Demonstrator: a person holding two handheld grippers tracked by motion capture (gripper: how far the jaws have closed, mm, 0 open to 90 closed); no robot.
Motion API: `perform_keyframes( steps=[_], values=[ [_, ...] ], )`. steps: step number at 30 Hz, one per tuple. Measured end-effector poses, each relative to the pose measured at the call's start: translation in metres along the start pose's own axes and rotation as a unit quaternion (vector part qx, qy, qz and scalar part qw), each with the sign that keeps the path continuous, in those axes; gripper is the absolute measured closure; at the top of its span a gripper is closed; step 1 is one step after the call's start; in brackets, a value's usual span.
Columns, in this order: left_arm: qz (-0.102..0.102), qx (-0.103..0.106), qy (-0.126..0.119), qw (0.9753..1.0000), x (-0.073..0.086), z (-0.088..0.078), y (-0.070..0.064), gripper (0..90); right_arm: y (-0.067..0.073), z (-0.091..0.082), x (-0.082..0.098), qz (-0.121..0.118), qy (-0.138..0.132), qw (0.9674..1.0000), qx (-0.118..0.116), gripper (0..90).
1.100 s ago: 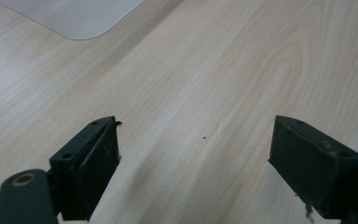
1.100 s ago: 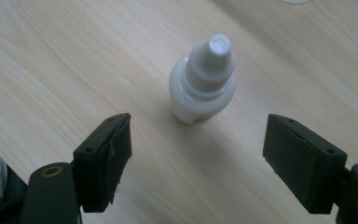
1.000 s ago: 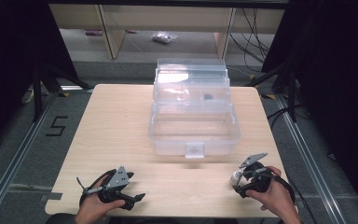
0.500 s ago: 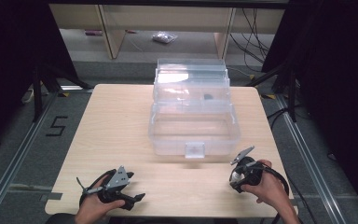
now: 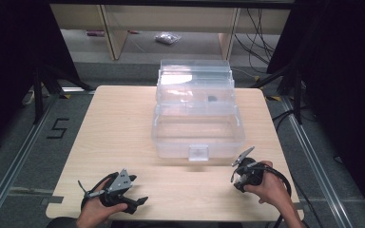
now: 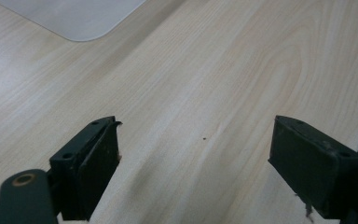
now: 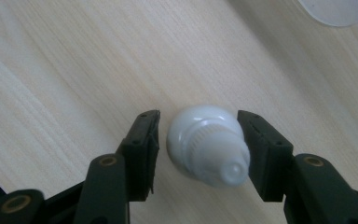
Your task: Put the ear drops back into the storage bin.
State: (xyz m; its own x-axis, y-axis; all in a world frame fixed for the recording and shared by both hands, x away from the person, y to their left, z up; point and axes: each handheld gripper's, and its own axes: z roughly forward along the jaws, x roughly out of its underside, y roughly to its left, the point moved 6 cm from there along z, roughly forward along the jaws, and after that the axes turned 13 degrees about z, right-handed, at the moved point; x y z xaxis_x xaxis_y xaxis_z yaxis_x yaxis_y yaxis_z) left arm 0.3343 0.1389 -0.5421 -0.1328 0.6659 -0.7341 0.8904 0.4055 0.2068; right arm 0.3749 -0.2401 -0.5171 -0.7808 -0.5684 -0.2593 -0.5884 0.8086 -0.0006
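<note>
A small white bottle [image 7: 207, 149] with a ribbed neck and round nozzle lies on the wooden table [image 5: 123, 128], nozzle toward the camera. My right gripper [image 7: 198, 116] straddles it: the right jaw is at its side and a narrow gap remains at the left jaw. In the high view the right gripper [image 5: 240, 178] points down at the table's front right, just in front of the clear plastic box [image 5: 197, 128]. At the front left my left gripper [image 5: 138, 202] rests low, and its jaws [image 6: 196, 126] stand wide apart over bare wood.
The clear box is opened out in stepped tiers, with a latch [image 5: 198, 152] at its front and a small dark item [image 5: 212, 99] in an upper tray. A rounded corner of the box [image 6: 74, 18] lies ahead of the left gripper. Shelving and cables sit beyond the table.
My right gripper has shifted a little left and toward the box front, tipping down over the table. The left gripper has stayed where it was.
</note>
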Motion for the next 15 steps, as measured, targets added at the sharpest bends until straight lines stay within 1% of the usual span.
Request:
perform_keyframes(
  steps=[1, 2, 3, 4, 6, 8, 9, 10, 11, 12, 13, 14, 15],
  values=[
    [0.000, 0.002, 0.001, 1.0000, 0.000, 0.000, 0.000, 15.2, 0.000, 0.001, 0.000, -0.001, 0.001, 1.0000, -0.001, 53.0],
    [0.006, 0.000, 0.003, 1.0000, 0.001, 0.000, 0.001, 15.2, 0.000, 0.002, -0.001, -0.005, 0.002, 1.0000, -0.002, 53.7],
    [0.005, 0.000, 0.004, 1.0000, 0.001, -0.001, 0.001, 15.2, 0.001, 0.003, 0.000, 0.001, 0.006, 1.0000, -0.006, 55.1],
    [0.006, 0.000, 0.004, 1.0000, 0.001, -0.001, 0.001, 15.2, 0.000, 0.005, -0.001, -0.006, 0.007, 1.0000, -0.001, 58.7],
    [0.000, 0.002, -0.001, 1.0000, 0.000, 0.000, 0.000, 15.2, 0.000, 0.006, -0.001, -0.005, 0.008, 1.0000, 0.000, 59.5],
    [0.000, 0.000, 0.000, 1.0000, 0.000, 0.000, 0.000, 15.2, 0.001, 0.005, -0.002, -0.008, 0.010, 0.9999, -0.002, 59.9],
    [0.000, 0.000, 0.000, 1.0000, 0.000, 0.000, 0.000, 15.2, 0.001, 0.005, -0.002, -0.010, 0.009, 0.9999, 0.003, 60.0],
    [0.000, 0.000, 0.000, 1.0000, 0.000, 0.000, 0.000, 15.2, 0.002, 0.004, -0.002, -0.011, 0.009, 0.9999, 0.003, 60.0],
    [0.000, 0.000, 0.000, 1.0000, 0.000, 0.000, 0.000, 15.2, 0.003, 0.002, -0.003, -0.003, 0.005, 1.0000, -0.001, 60.1],
    [0.000, 0.000, 0.000, 1.0000, 0.000, 0.000, 0.000, 15.2, 0.002, -0.001, -0.004, -0.006, 0.000, 1.0000, 0.000, 60.0],
    [0.000, 0.000, 0.000, 1.0000, 0.000, 0.000, 0.000, 15.2, 0.002, -0.001, -0.004, -0.006, 0.000, 1.0000, 0.000, 60.0],
    [-0.001, 0.000, -0.001, 1.0000, 0.000, 0.000, 0.000, 15.2, 0.001, -0.002, -0.006, -0.015, -0.004, 0.9999, -0.003, 60.0],
    [-0.004, 0.001, -0.003, 1.0000, -0.001, 0.001, -0.001, 15.2, 0.000, -0.005, -0.007, -0.018, -0.008, 0.9998, 0.000, 60.0]
  ],
)
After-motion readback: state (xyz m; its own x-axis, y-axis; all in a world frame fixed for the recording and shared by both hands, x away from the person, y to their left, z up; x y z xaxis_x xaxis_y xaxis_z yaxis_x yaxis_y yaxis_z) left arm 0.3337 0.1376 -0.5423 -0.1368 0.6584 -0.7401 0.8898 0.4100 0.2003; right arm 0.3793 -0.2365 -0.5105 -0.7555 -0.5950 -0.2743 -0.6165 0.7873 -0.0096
